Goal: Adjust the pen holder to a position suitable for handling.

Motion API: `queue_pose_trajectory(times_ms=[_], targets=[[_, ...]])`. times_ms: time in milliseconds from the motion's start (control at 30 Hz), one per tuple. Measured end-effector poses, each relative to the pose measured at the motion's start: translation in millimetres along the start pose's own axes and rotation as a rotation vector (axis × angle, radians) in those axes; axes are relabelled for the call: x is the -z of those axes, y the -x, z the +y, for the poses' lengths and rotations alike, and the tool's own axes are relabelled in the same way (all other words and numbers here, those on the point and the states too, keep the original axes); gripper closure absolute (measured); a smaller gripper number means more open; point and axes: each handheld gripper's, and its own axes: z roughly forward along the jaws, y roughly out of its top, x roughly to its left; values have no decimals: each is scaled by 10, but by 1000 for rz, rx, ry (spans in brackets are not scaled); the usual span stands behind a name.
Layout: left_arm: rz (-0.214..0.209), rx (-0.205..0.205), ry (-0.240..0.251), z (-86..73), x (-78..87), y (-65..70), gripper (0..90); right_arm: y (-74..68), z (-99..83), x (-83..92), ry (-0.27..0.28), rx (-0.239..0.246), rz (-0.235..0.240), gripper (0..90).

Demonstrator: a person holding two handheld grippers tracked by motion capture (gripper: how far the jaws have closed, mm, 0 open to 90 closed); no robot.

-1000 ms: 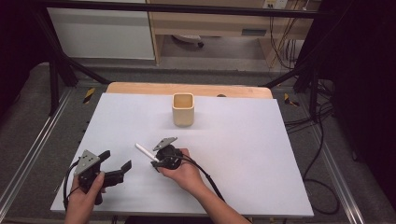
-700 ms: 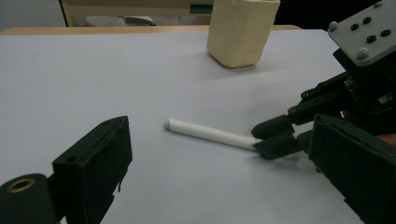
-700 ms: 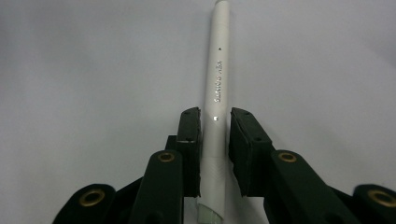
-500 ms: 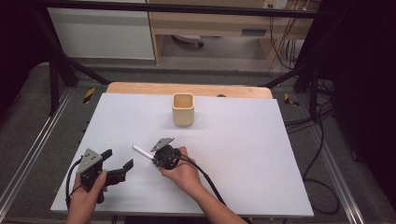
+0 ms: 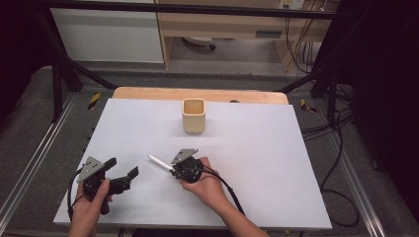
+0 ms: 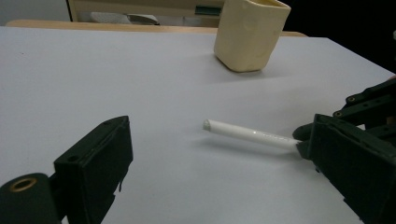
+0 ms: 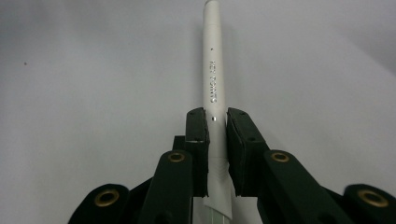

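Right gripper [image 7: 216, 122] clamps white pen [image 7: 213, 70] above table [image 5: 276, 163]; left gripper [image 5: 121, 172] wide open, empty; cup [image 5: 193, 115] beyond.

My right gripper [image 7: 217, 154] has its black jaws clamped on a white pen [image 7: 213, 79], which points straight ahead over the pale table [image 7: 84, 84].

The pen [image 7: 212, 79] looks like smooth white plastic with a slight sheen and faint embossed lettering. The cup [image 6: 250, 32] is cream plastic, pretty matt. The surface [image 5: 276, 163] is matt pale sheet, with bare wood at its far edge. The right gripper [image 7: 217, 140] has matt black plastic jaws with brass-looking rivets.
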Motion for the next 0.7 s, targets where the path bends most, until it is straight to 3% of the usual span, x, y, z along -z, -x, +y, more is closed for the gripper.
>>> queue_pose_trajectory(times_ms=[333, 467, 567, 700], targets=[[-25, -23, -6, -1, -45, 77, 68, 136, -382, 516, 76, -66, -39, 792], [-22, -40, -35, -34, -61, 116, 68, 176, -583, 722, 65, -94, -58, 792], [-24, -44, -41, -58, -49, 132, 68, 198, -680, 913, 88, -117, -65, 792], [-23, -47, -46, -87, -38, 147, 66, 196, -743, 1146, 113, -95, -88, 792]])
